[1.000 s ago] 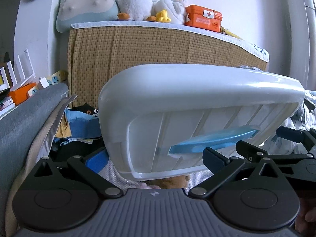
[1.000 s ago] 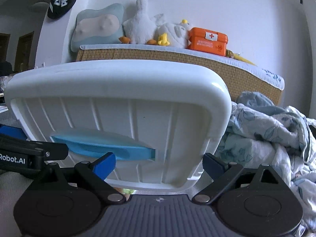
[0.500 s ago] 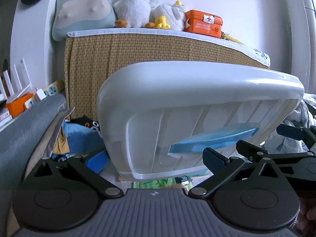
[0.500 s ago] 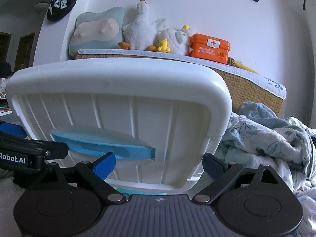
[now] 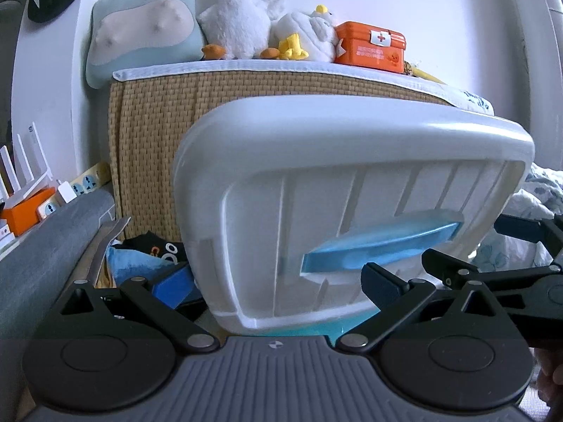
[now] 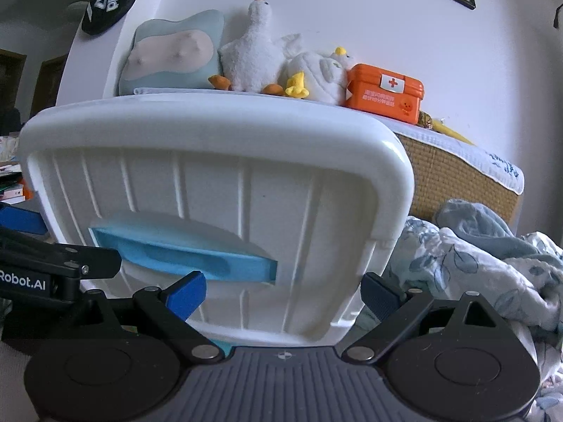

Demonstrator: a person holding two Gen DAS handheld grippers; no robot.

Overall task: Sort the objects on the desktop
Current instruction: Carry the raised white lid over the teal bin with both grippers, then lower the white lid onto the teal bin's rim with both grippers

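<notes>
A white plastic storage bin with a blue handle fills both views, held up off the surface; it also shows in the right wrist view with its handle. My left gripper has its jaws spread around the bin's lower left corner, its fingers against the bin's sides. My right gripper grips the bin's lower right corner the same way. Each gripper shows at the edge of the other's view. The bin's inside is hidden.
Behind stands a woven headboard topped with a pillow, plush ducks and an orange first-aid box. A rumpled floral blanket lies at right. Power strips and an orange box sit far left, clothes below.
Both grippers have lifted the bin together; the background has dropped lower in both views. The grip on the bin has not changed.
</notes>
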